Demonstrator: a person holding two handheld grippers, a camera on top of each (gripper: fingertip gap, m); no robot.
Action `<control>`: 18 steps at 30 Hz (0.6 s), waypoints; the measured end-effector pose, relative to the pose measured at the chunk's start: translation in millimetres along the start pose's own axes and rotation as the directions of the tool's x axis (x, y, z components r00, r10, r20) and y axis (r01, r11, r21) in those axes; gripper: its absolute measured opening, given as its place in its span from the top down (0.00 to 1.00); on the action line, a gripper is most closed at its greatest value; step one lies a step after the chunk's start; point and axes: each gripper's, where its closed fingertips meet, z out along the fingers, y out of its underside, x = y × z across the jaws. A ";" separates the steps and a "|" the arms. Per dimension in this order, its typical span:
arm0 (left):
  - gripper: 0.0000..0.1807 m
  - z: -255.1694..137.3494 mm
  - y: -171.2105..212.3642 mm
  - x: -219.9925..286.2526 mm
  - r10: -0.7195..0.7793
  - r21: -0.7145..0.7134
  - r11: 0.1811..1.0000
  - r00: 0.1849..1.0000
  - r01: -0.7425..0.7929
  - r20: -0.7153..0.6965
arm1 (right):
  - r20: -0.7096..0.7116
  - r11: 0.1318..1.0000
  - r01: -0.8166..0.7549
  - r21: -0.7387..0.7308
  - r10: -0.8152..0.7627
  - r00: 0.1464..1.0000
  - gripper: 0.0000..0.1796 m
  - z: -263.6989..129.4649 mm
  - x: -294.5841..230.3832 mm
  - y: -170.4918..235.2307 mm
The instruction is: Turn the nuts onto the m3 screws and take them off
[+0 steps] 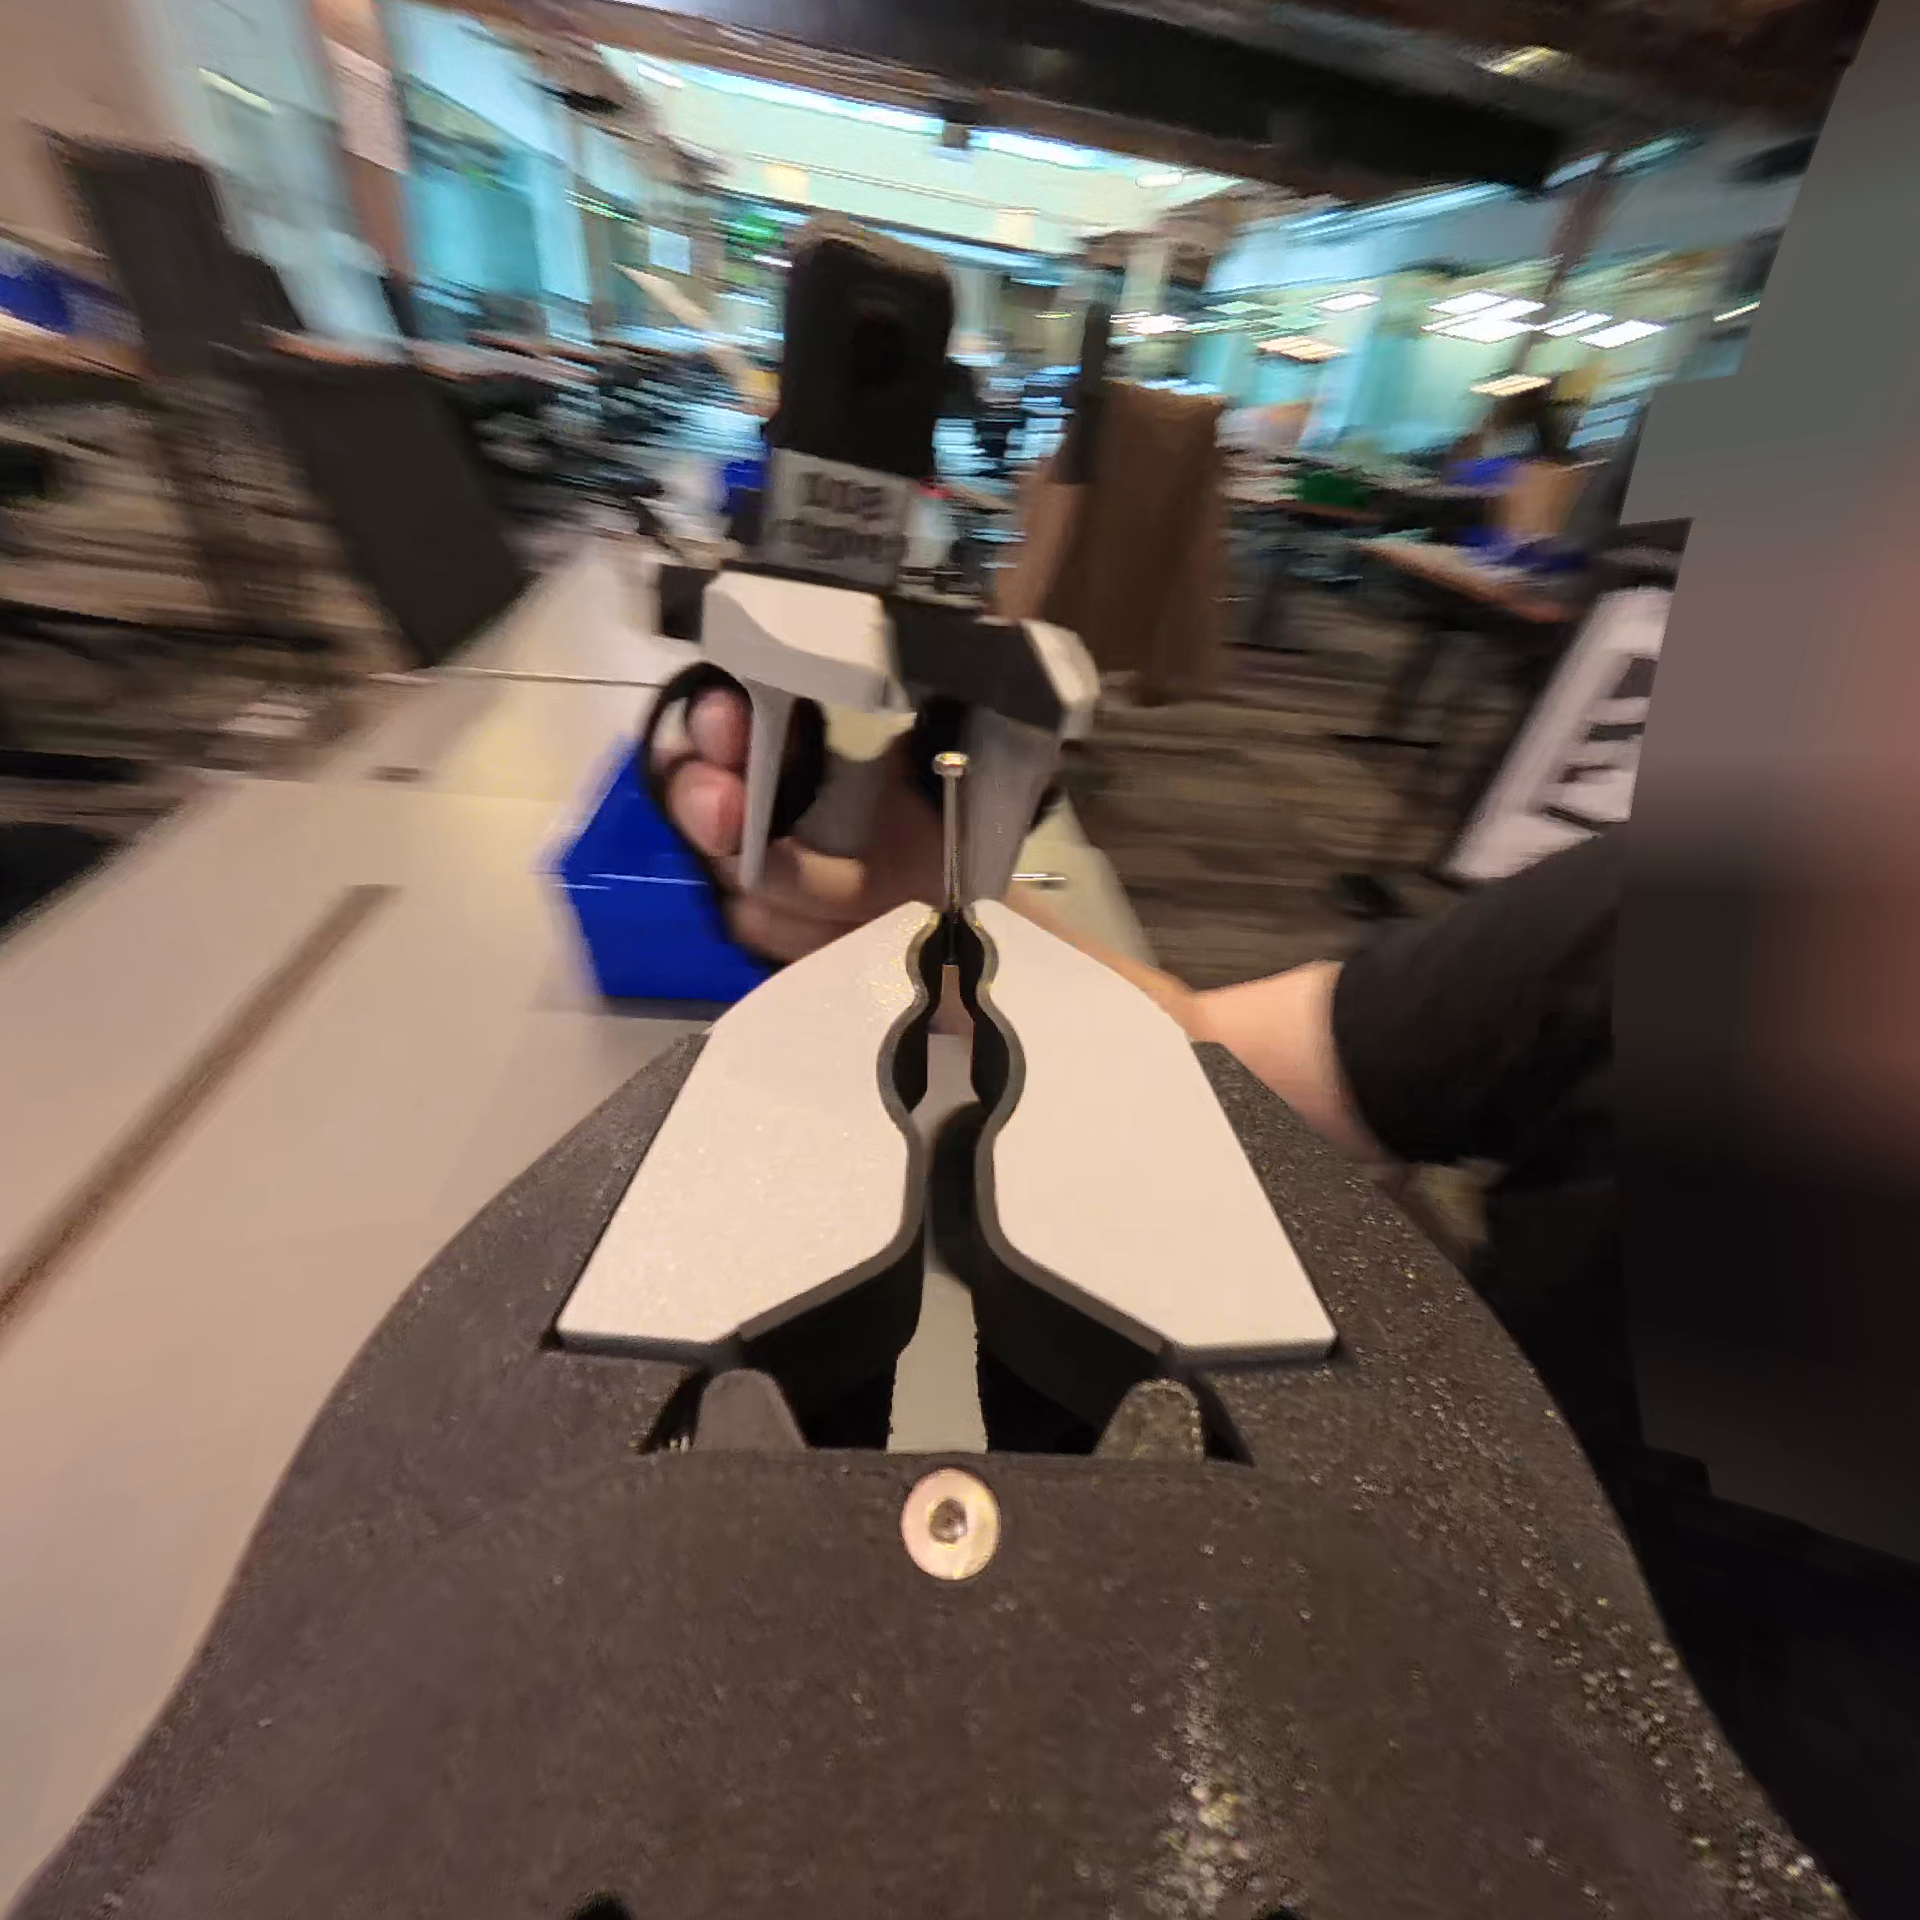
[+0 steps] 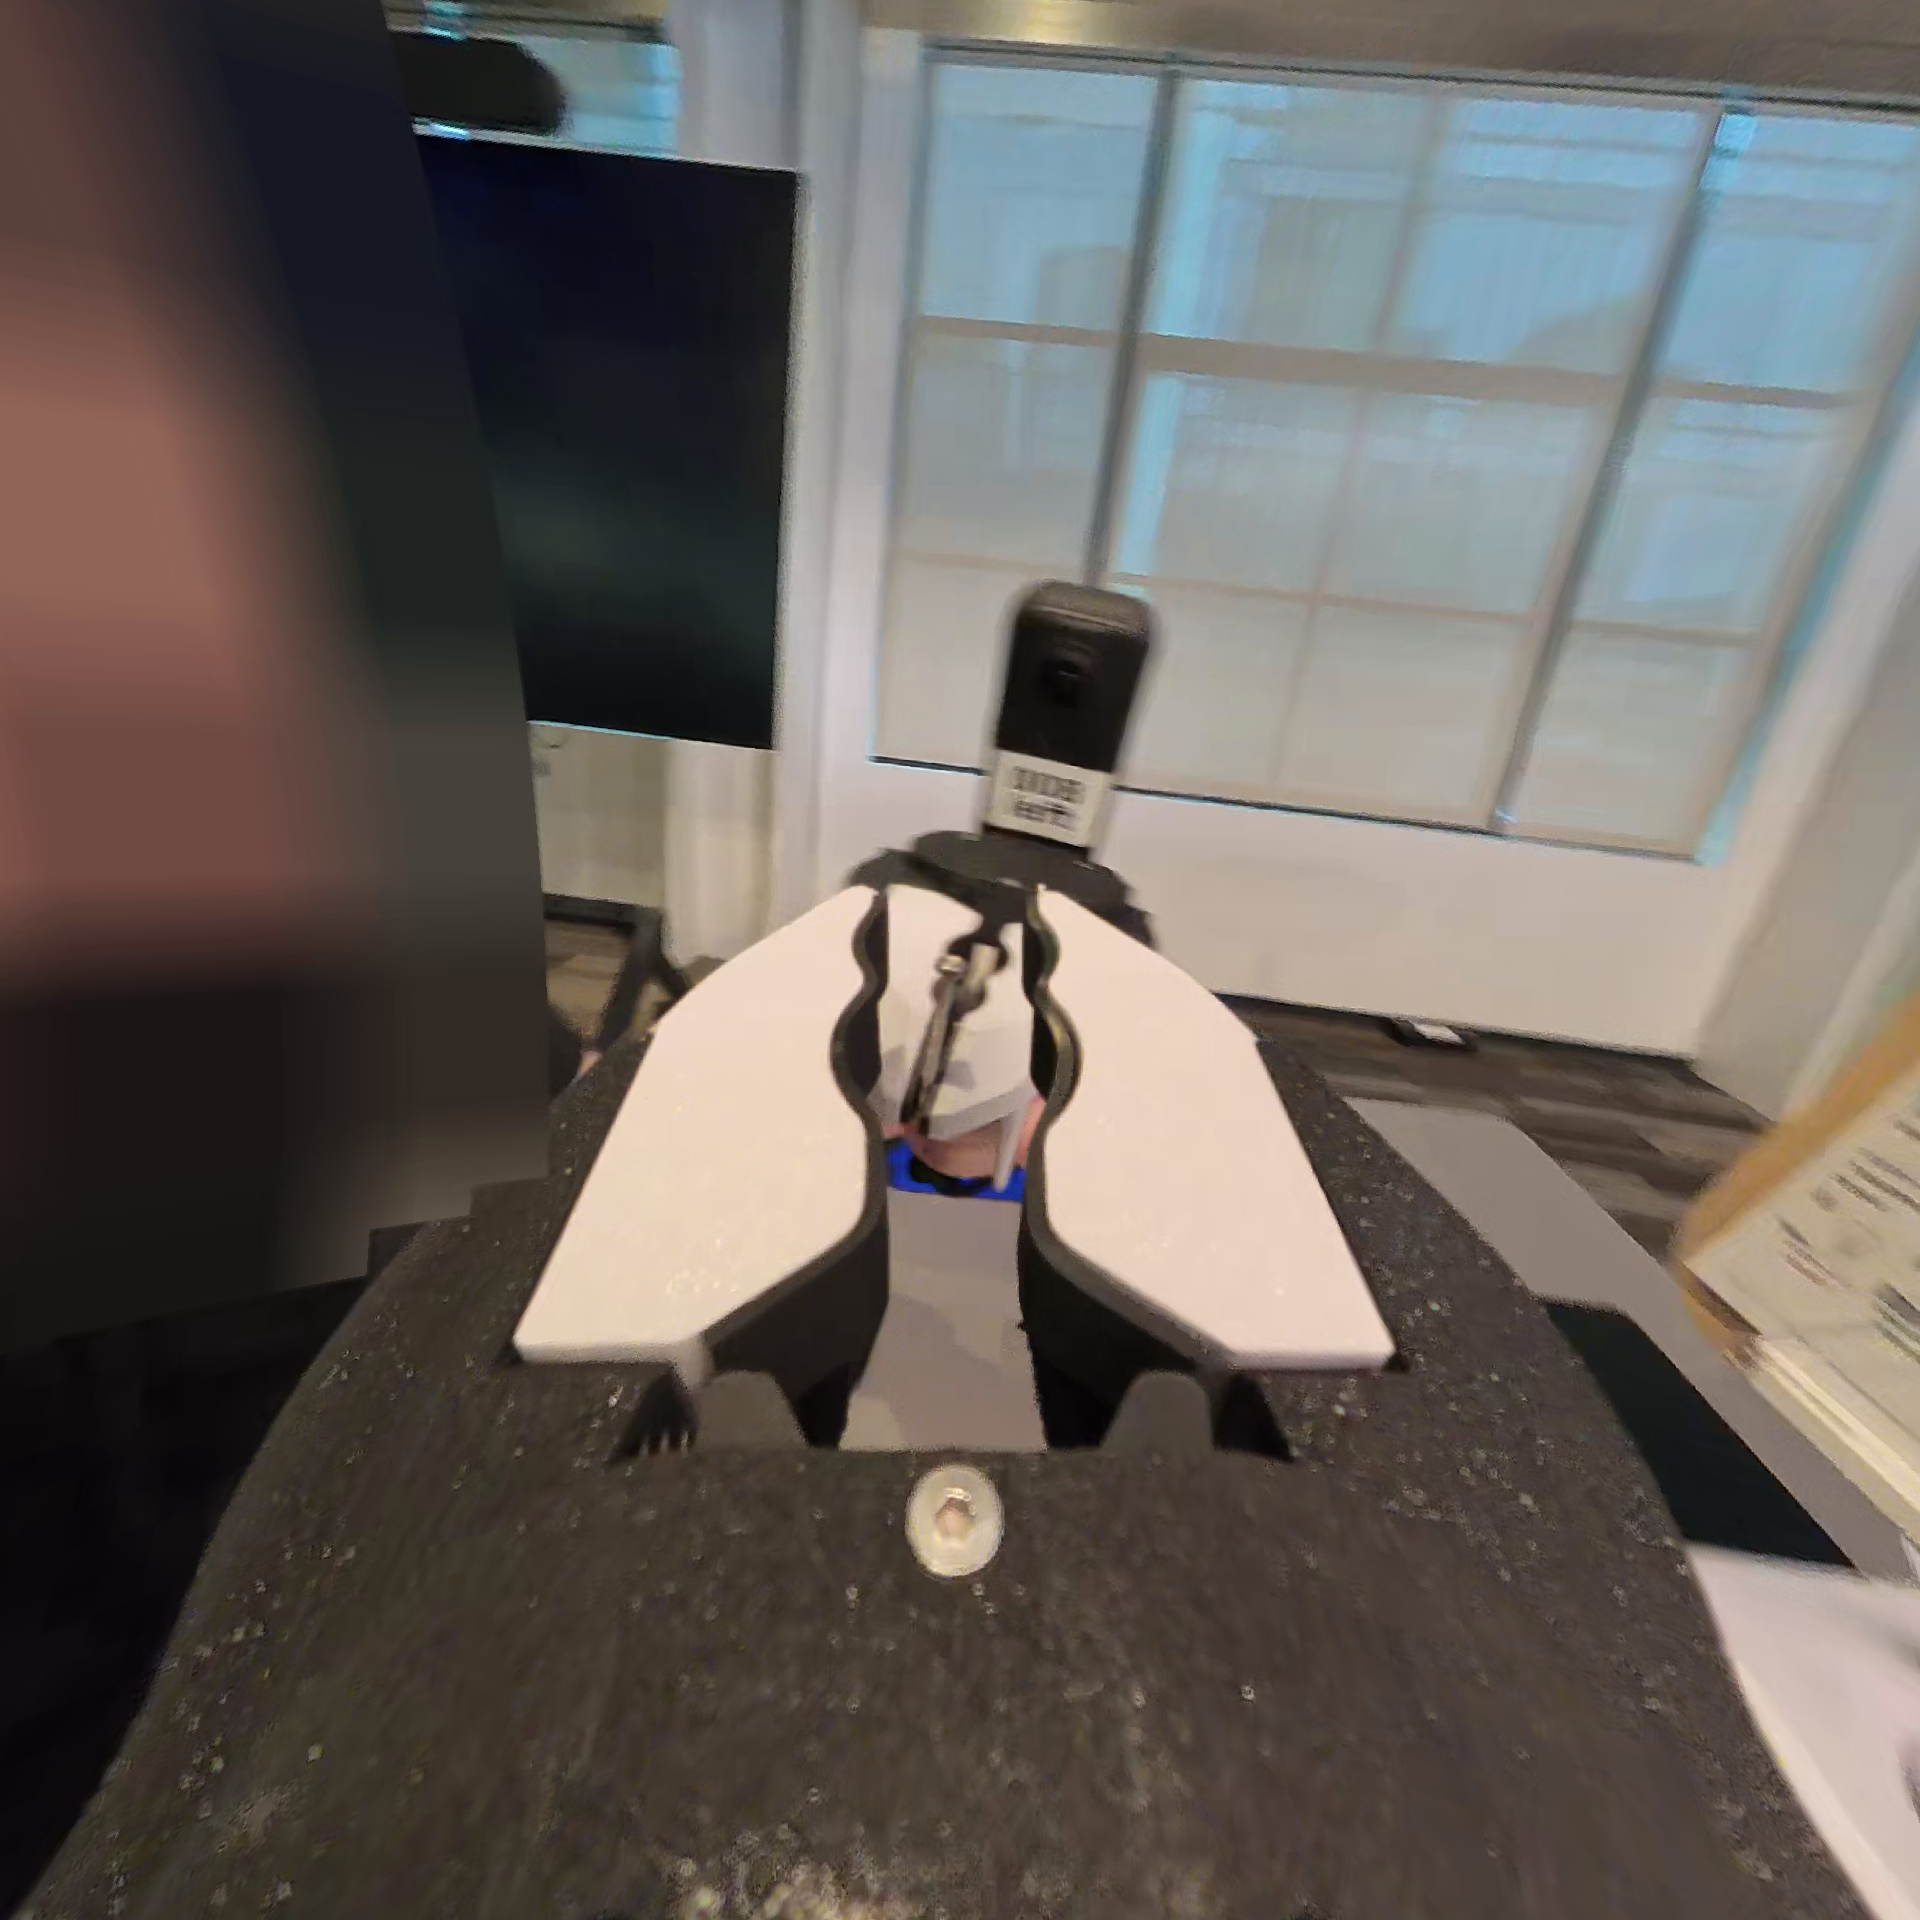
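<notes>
In the left wrist view, the left gripper is seen clenched at its tips on the lower end of a thin screw, which stands upright at 12 o'clock from the tips, its head at the top. Whether a nut sits on the screw cannot be told. Facing it just beyond, the right gripper is held by a hand, its fingers spread to either side of the screw; the finger at 3 o'clock lies close beside the shaft, the other well apart. A blue bin rests on the table at 9 o'clock from the screw.

In the right wrist view, the right gripper is shown released, a wide gap between its fingers. The screw is seen tilted within that gap, gripped by the left gripper beyond.
</notes>
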 end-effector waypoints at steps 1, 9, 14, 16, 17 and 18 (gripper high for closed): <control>0.99 -0.8 -0.9 -4.4 0.032 -0.001 0.999 0.998 -0.032 0.049 | -0.076 1.000 -0.015 -0.022 0.013 0.997 0.87 -1.1 10.5 1.5; 0.99 -4.2 -8.3 -12.8 0.148 0.001 0.988 0.965 -0.151 0.217 | -0.129 0.994 0.059 -0.094 -0.070 0.989 0.87 2.7 6.5 2.1; 0.99 -4.8 -10.6 -12.6 0.148 0.018 0.988 0.964 -0.156 0.219 | -0.180 0.982 0.137 -0.132 -0.160 0.971 0.88 8.3 2.9 -0.9; 0.99 -5.0 -10.5 -11.5 0.150 0.020 0.987 0.964 -0.158 0.219 | -0.235 0.975 0.176 -0.139 -0.205 0.950 0.88 6.1 7.8 -4.1; 0.99 -5.5 -10.5 -11.4 0.154 0.020 0.987 0.963 -0.162 0.223 | -0.253 0.971 0.193 -0.143 -0.225 0.941 0.88 4.8 9.1 -5.3; 0.99 -6.0 -10.9 -11.6 0.160 0.022 0.985 0.960 -0.169 0.230 | -0.264 0.967 0.203 -0.154 -0.238 0.935 0.88 3.9 10.0 -5.2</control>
